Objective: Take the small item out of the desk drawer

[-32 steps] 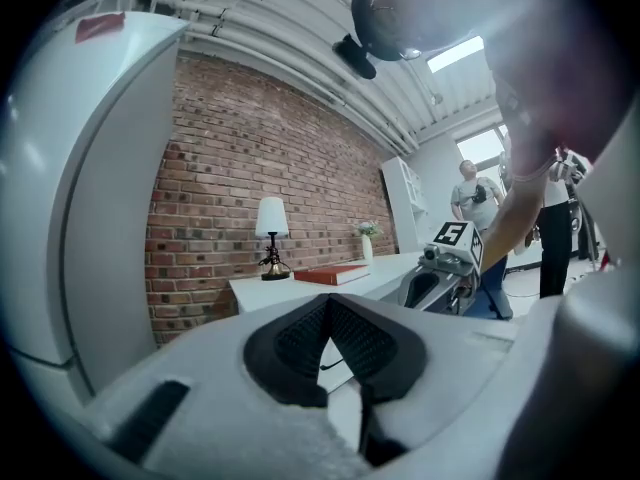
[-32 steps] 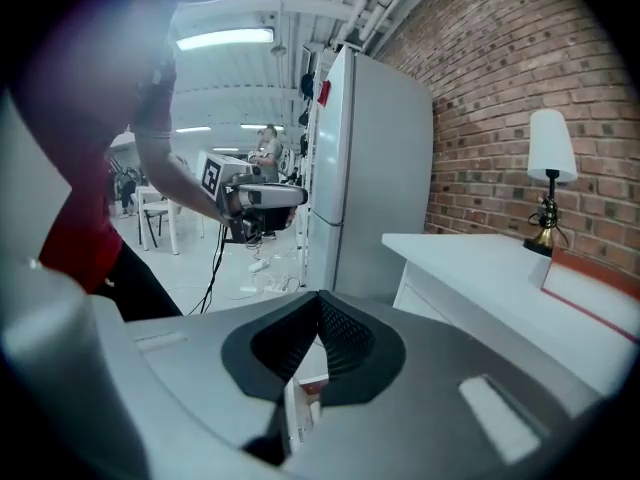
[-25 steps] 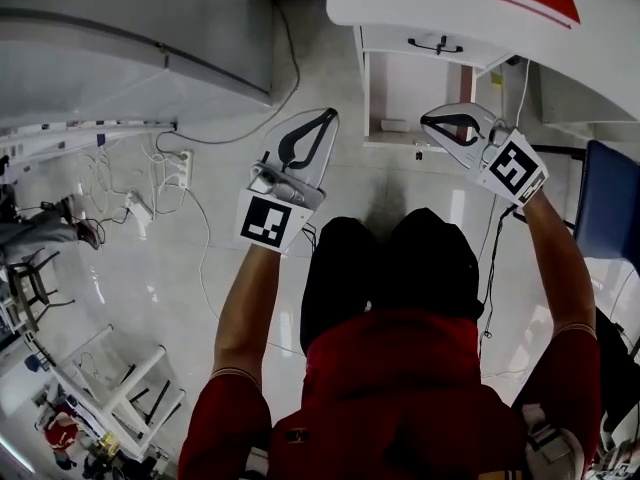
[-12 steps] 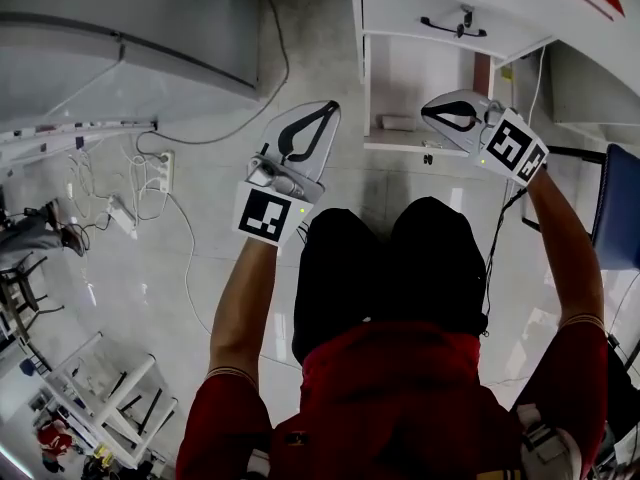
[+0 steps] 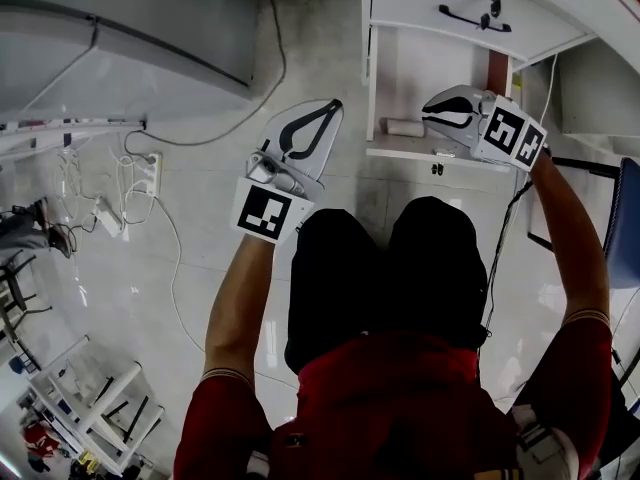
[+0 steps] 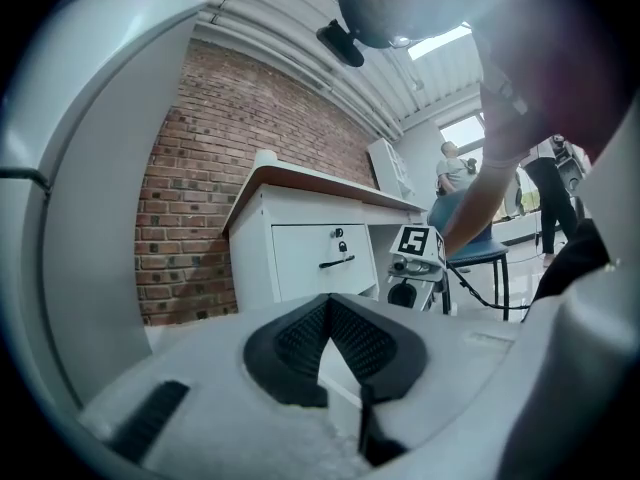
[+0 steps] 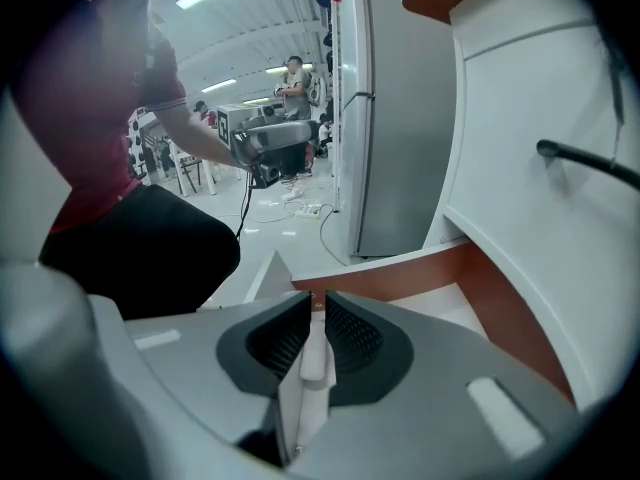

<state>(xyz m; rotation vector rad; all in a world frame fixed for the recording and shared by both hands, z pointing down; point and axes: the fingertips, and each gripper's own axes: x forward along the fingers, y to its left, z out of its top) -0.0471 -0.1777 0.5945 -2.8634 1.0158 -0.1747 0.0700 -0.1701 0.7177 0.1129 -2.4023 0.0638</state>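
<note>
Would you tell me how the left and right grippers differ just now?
The left gripper has its jaws together; the right gripper has them slightly apart, having just been opening, nothing between them. The left gripper hangs over floor; the right gripper is near the shelf under the drawer. Both are empty.

The desk (image 5: 440,83) is cut off by the head view's top edge, and its shut drawer (image 5: 420,3) hides whatever lies inside it.

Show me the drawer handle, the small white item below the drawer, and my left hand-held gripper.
drawer handle (image 5: 466,14), head view, middle of the black bar.
small white item (image 5: 405,126), head view, middle of its body.
left hand-held gripper (image 5: 334,106), head view, between its fingertips.
</note>
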